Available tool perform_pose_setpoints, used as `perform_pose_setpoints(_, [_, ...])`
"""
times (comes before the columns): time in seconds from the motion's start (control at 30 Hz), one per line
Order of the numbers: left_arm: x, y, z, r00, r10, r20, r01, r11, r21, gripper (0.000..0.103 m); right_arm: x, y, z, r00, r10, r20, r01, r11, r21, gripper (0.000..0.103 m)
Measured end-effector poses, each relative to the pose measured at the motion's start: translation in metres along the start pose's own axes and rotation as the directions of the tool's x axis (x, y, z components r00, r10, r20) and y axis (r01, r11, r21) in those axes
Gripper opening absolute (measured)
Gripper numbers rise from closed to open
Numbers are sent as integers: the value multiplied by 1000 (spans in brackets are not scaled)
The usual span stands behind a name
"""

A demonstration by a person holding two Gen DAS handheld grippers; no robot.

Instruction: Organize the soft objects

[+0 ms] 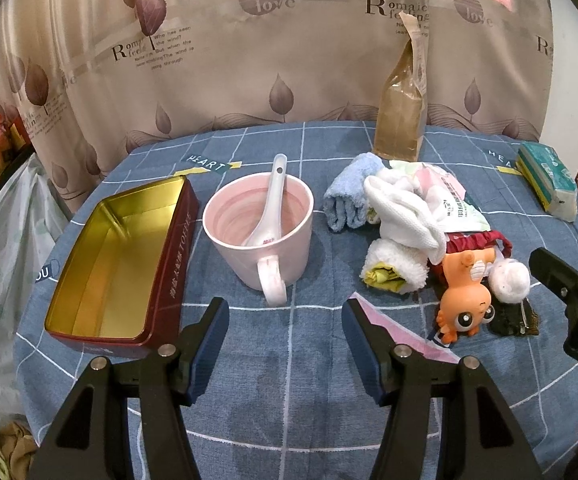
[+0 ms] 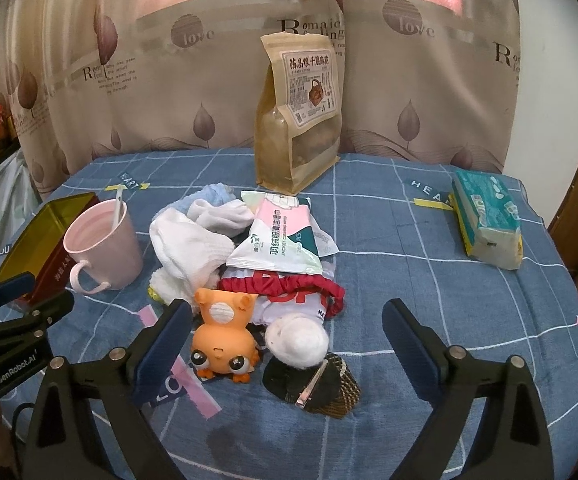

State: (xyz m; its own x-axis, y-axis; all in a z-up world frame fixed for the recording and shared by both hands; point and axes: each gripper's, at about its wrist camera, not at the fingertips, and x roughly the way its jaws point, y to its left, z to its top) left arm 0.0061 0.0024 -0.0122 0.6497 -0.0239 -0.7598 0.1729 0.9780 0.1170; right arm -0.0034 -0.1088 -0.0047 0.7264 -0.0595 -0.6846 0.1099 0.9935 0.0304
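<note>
In the left wrist view, the left gripper (image 1: 285, 320) fills the bottom of the frame with its jaws spread wide and nothing between them but the blue checked cloth of the worktop (image 1: 289, 380); it touches nothing. Just above its left finger lies an open red tin (image 1: 121, 264) with a gold inside, at the left of the frame, and beside that, in the centre, a pink mug (image 1: 261, 232) with a white spoon (image 1: 267, 208) leaning in it. The pile of soft things (image 1: 405, 220) sits right of centre: a rolled blue cloth (image 1: 347, 196), white socks, a wipes packet, a red scrunchie, and at its lower edge an orange toy (image 1: 465, 300) lying head down. A brown snack bag (image 1: 403, 120) stands behind the pile, a tissue pack (image 1: 547, 178) lies at the far right, and the other gripper pokes in at the right edge. In the right wrist view, the right gripper (image 2: 289, 324) stands wide apart at the bottom of the frame, holding nothing; the orange toy (image 2: 223, 340), a white pompom (image 2: 299, 340) and a dark hair clip (image 2: 313, 386) lie between its fingers, the toy just beside the left finger, whether touching I cannot tell. The wipes packet (image 2: 281, 240) and red scrunchie (image 2: 289, 284) lie above them.
</note>
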Motion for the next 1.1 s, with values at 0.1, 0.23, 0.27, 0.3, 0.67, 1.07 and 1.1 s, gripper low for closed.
perform_pose_setpoints(0.1, [0,0,0,1000,1,0,-1,1000,0,60,1,0,-1,1000,1,-3,-1,1000,0,94])
perform_pose_setpoints(0.23, [0,0,0,1000,0,0,0,1000,0,60,1,1,-1,1000,0,-6,0,1000,-4,94])
perform_pose_setpoints(0.27, [0,0,0,1000,0,1,0,1000,1,60,1,1,-1,1000,2,-7,-2,1000,-4,94])
perform_pose_setpoints(0.3, [1,-1,0,1000,0,1,0,1000,1,60,1,1,-1,1000,3,-7,-3,1000,-6,94])
perform_pose_setpoints(0.67, [2,-1,0,1000,-1,0,1,1000,0,60,1,-7,0,1000,-11,-12,10,1000,-5,94])
perform_pose_setpoints(1.07, [3,-2,2,1000,-6,0,6,1000,10,60,9,-24,0,997,-38,-61,35,998,-43,94])
perform_pose_setpoints(1.1, [3,-2,2,1000,-8,-1,8,1000,12,60,10,-23,-2,997,-36,-66,32,998,-60,93])
